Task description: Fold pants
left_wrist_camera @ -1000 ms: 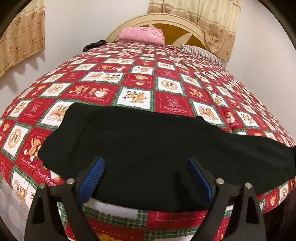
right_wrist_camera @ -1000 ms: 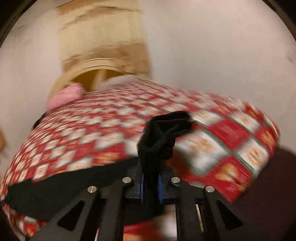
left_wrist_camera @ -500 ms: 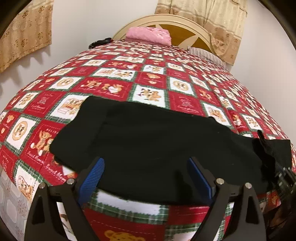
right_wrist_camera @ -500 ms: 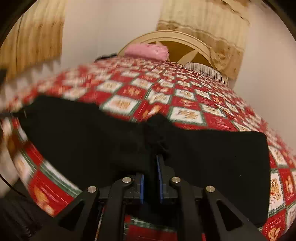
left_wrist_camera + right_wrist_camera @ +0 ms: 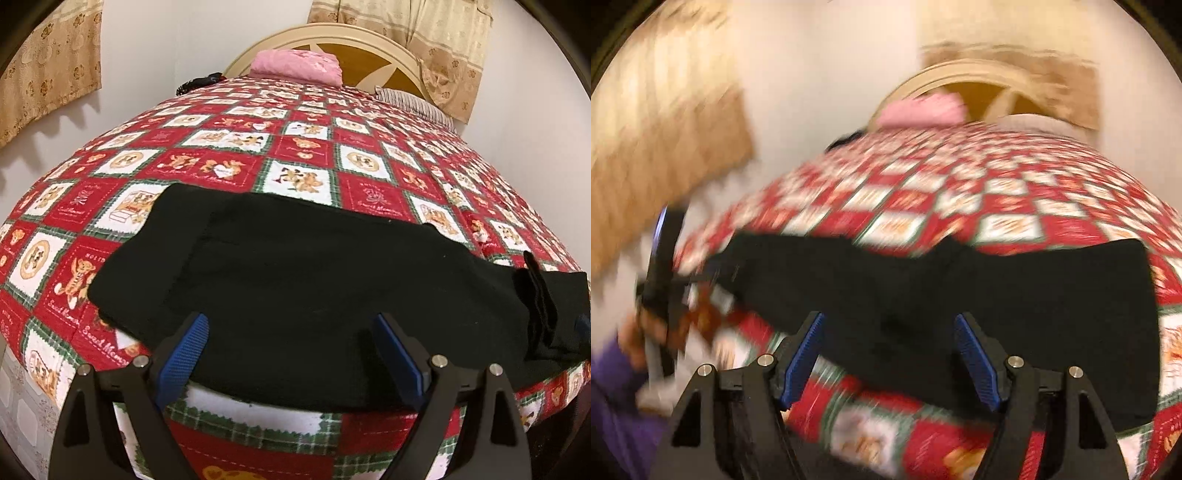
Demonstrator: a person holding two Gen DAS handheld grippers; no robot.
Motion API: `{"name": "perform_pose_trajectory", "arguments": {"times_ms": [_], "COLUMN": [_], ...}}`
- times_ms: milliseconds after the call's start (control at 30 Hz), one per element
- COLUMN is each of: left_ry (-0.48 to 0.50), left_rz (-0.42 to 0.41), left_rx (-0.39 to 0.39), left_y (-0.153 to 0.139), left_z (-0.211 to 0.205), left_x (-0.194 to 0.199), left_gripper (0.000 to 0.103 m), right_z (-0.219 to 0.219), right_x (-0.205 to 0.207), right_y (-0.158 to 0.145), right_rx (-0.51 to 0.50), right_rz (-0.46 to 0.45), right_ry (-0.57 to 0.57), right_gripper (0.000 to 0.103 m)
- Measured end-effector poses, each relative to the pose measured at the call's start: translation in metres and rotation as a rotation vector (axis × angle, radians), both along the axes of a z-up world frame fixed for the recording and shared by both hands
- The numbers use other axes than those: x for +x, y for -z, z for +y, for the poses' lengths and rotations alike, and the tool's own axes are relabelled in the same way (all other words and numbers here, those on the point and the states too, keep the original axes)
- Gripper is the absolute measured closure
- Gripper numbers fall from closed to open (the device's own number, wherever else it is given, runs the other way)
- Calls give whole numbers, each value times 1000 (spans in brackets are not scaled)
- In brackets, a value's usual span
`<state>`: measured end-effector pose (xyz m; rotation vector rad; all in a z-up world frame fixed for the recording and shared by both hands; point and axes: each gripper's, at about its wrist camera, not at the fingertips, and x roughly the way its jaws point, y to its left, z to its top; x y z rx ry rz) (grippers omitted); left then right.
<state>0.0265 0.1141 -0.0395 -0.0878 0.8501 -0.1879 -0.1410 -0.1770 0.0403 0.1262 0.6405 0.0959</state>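
Observation:
Black pants (image 5: 295, 280) lie flat across the near edge of a bed with a red, white and green patchwork quilt (image 5: 303, 147). A folded-over bunch of cloth sits at their right end (image 5: 543, 306). My left gripper (image 5: 291, 350) is open and empty, its blue pads over the near edge of the pants. My right gripper (image 5: 888, 350) is open and empty, just in front of the pants (image 5: 960, 291) in the blurred right wrist view. The left gripper also shows there at the far left (image 5: 661, 266), held in a hand.
A pink pillow (image 5: 295, 66) and a striped pillow (image 5: 413, 101) lie by the cream headboard (image 5: 354, 40). A dark item (image 5: 199, 82) sits at the bed's far left corner. Curtains (image 5: 48, 66) hang on the left wall. The bed's near edge drops off below the grippers.
My right gripper carried a pant end leftwards over the pants, then opened and let it go. The left gripper stayed open, shifting slightly.

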Motion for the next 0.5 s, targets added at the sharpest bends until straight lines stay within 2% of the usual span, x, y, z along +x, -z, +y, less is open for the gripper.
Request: {"name": "perform_pose_trajectory", "arguments": {"times_ms": [133,233,300,333,367,400,467,500], "left_ry": [11,0,-2,-3,-3,-3,-3,-3], "left_rz": [-3,3,4,3,1,0,0,0], "left_rx": [21,14,14,17,19,21,21,21], "left_y": [-1,0,0,0,-1,-1,-1,-1], "left_z": [-3,0,0,0,0,-1,-1,0], "left_x": [-2,-1,-1,-1,-1,-2,-2,-2], "left_gripper": [10,10,10,10,10,10,10,10], "right_z": [21,53,63,67,68,66,56,55], "right_x": [12,14,19,23,30,34,35,32], "right_y": [8,21,30,37,46,50,44,39], "right_rx": [-95,-271,-404,-463,-523,-542,-468,-454], "right_rz": [6,10,28,39,63,76,69,62], "right_ry": [-56,-136,-122,-120,-113,-101,-93,-86], "right_gripper": [30,30,30,39,64,75,87,88]}}
